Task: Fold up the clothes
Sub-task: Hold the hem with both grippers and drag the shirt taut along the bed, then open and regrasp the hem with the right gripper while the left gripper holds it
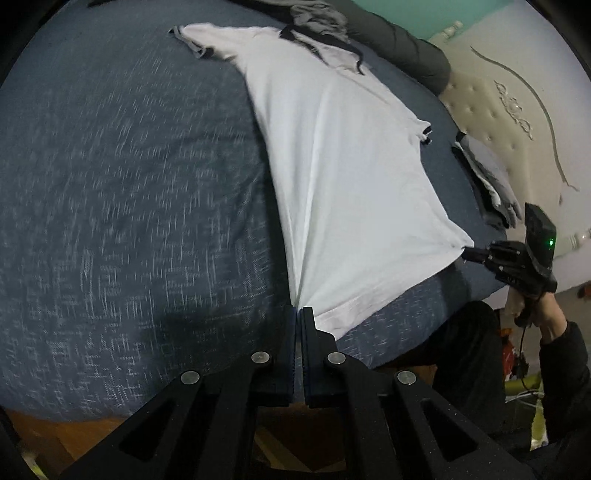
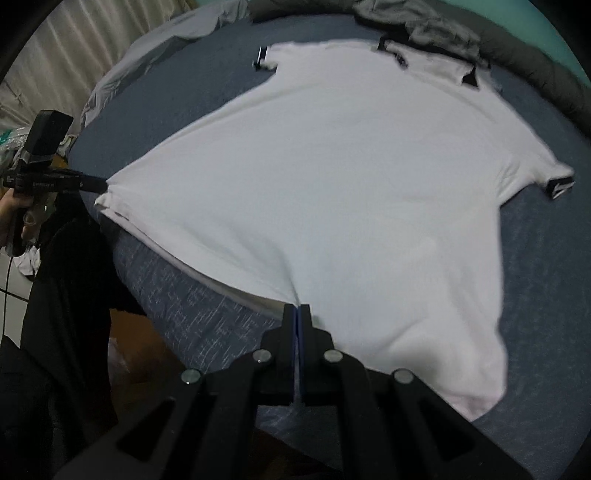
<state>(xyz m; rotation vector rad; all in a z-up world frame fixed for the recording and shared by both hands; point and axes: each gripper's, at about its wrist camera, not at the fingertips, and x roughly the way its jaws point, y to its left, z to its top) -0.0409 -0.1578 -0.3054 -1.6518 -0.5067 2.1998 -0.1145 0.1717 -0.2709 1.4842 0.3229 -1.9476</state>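
The white T-shirt lies spread on the blue bedspread, collar away from the jaws and hem toward them. Both grippers have it by the hem. The left gripper has its jaws closed on one bottom corner, with taut creases fanning out from the pinch point. The right gripper has its jaws closed on the hem too, and in the left wrist view its tip meets the other bottom corner. Beyond the shirt's collar, far ahead of both jaws, a grey garment lies crumpled over the neckline. A stack of folded clothes sits off to the side of the shirt, close to the right gripper, against the padded headboard.

The step in hand appears to be straightening the shirt by its hem before the first fold. To do it well, keep both grips firm and pull evenly, so the hem between the jaws draws into a straight line rather than sagging at the bed's edge. Keep the cloth low over the bedspread so the sleeves do not flip under. The creases running from the left jaws suggest more tension on that side, so matching it with the right hand should flatten the body. The grey garment on the collar may drag or hold the neckline, so pull gently.
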